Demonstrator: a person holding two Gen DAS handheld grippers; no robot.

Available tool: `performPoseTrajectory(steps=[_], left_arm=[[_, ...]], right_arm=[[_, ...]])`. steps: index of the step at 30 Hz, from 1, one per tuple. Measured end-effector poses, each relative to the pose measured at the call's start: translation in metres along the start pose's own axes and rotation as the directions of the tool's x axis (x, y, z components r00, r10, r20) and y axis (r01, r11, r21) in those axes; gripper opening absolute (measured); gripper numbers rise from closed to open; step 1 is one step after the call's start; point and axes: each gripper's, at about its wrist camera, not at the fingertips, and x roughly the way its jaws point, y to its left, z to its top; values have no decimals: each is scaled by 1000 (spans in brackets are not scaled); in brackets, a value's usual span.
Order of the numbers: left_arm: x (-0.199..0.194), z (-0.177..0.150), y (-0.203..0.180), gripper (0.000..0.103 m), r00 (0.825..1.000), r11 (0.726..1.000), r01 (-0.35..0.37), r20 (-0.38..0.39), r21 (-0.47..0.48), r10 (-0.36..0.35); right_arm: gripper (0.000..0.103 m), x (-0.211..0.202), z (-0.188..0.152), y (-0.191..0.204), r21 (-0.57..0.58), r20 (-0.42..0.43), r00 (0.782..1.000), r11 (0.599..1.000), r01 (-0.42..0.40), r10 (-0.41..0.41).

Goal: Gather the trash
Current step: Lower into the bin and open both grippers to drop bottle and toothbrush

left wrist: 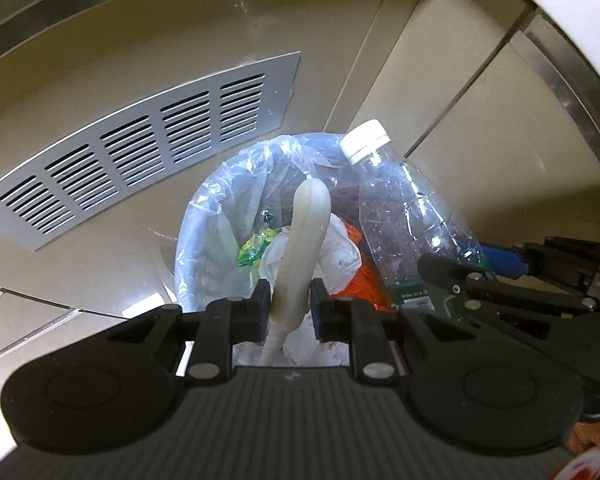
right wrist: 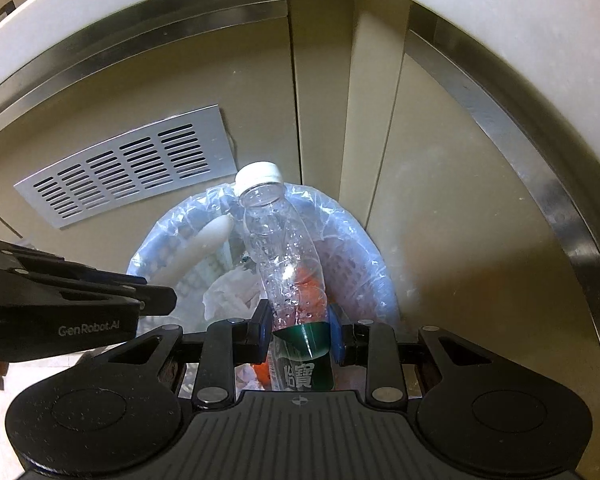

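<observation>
A round bin lined with a clear bluish bag (left wrist: 204, 216) (right wrist: 364, 240) stands on the floor below both grippers. My left gripper (left wrist: 290, 300) is shut on a pale cream curved piece (left wrist: 306, 232) that hangs over the bin's mouth. From the right wrist view, that piece (right wrist: 208, 240) and the left gripper (right wrist: 156, 300) are at the left. My right gripper (right wrist: 300, 320) is shut on a clear plastic bottle (right wrist: 276, 240) with a white cap and green label, cap pointing away. The bottle (left wrist: 400, 208) and right gripper (left wrist: 468, 268) also show at the right in the left wrist view.
Crumpled white paper (right wrist: 232, 292), an orange wrapper (right wrist: 308, 280) and a green-yellow wrapper (left wrist: 256, 248) lie in the bin. A metal vent grille (left wrist: 140, 152) sits in the beige cabinet front behind. A white counter edge (right wrist: 500, 20) curves overhead.
</observation>
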Motion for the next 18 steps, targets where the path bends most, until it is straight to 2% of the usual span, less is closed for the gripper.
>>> performPoseTrajectory(steps=[8,9,11,18], left_arm=[[14,4,-4,19,1000,1000,17,3,-20,-17],[15,4,-4,21,1000,1000,12,8,-25,-12],[15,3,-2,38,1000,999,8,17,-33,-8],[-4,-7,17,38,999,997,-6,32,-71,9]], right_arm=[[29,2,2,-5,11,-1,1000,1000,4,-4],[29,2,2,-5,13,-2,1000,1000,4,-4],[29,2,2,-6,15,-4,1000,1000,5,-5],[29,3,6,-4,19,-6,1000,1000,-5,5]])
